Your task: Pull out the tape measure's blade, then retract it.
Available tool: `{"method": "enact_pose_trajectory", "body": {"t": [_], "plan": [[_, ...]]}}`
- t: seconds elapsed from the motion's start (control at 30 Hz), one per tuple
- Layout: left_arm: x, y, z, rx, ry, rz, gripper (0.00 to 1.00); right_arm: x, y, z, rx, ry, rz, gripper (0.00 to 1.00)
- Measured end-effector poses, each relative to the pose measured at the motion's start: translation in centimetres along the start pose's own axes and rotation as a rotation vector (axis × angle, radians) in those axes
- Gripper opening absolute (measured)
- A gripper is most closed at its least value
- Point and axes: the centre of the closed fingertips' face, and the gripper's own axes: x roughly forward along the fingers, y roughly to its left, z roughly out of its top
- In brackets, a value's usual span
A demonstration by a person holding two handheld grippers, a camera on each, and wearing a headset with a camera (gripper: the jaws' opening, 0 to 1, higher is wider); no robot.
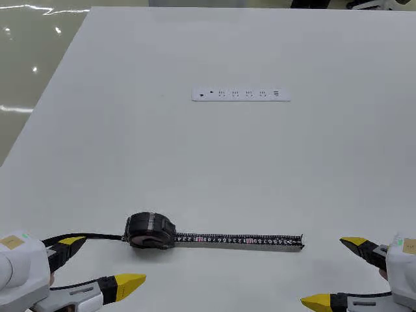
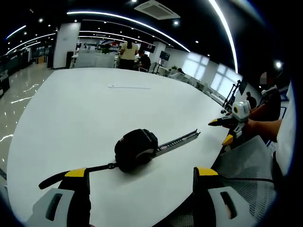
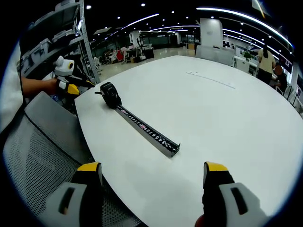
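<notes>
On table (image 1: 292, 169), extended tape measure (image 1: 150, 231), power strip (image 1: 240, 94) beyond, left hand-held gripper (image 1: 110, 260) wide, right hand-held gripper (image 1: 325, 271) wide

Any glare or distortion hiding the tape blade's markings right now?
Head view: even light, blade markings small but sharp; glare sits on the floor. Left gripper view: fisheye curves the table edge; case reads dark. Right gripper view: numerals legible.

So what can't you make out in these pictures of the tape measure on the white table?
Head view: numbers on the dark extended blade, too small to read.
Head view: marks on the flat white strip farther up, too small to identify.
Left gripper view: any lock on the round black tape measure case, lost in dark blur.
Head view: left gripper and right gripper, cut off by the bottom edge.
</notes>
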Motion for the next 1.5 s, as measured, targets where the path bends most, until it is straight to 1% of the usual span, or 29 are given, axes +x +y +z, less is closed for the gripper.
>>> {"method": "enact_pose_trajectory", "body": {"t": [0.27, 0.47, 0.63, 0.87, 1.0, 1.13, 1.17, 1.2, 1.3, 1.5], "plan": [[0.2, 0.2, 0.2, -0.005, 0.002, 0.011, 0.87, 0.1, -0.1, 0.4, -0.004, -0.027, 0.003, 0.86], [0.4, 0.2, 0.6, -0.011, 0.0, 0.017, 0.87, 0.2, -0.1, 0.4, 0.0, -0.026, 0.005, 0.85], [0.8, -0.1, 0.9, -0.016, -0.001, 0.011, 0.87, 0.4, -0.1, 0.6, 0.001, -0.034, 0.009, 0.84], [1.2, -0.2, 1.4, -0.019, -0.003, 0.017, 0.86, 0.6, -0.3, 1.0, -0.003, -0.042, 0.011, 0.83], [1.5, -0.3, 1.4, -0.026, 0.0, 0.017, 0.86, 0.7, -0.4, 1.1, -0.003, -0.046, 0.013, 0.82], [1.8, -0.5, 1.3, -0.034, 0.013, 0.022, 0.85, 0.8, -0.3, 1.2, -0.003, -0.049, 0.015, 0.82], [1.9, -0.4, 1.3, -0.032, 0.019, 0.026, 0.84, 0.9, -0.3, 1.2, -0.004, -0.049, 0.015, 0.81], [2.0, -0.5, 1.4, -0.028, 0.011, 0.026, 0.84, 0.9, -0.3, 1.2, -0.004, -0.048, 0.017, 0.81], [2.3, -0.8, 1.4, -0.014, 0.019, 0.024, 0.83, 0.9, -0.2, 1.2, -0.005, -0.047, 0.021, 0.81], [2.9, -1.3, 1.7, -0.017, 0.021, 0.018, 0.82, 1.0, -0.2, 1.2, -0.001, -0.049, 0.022, 0.81]]}}
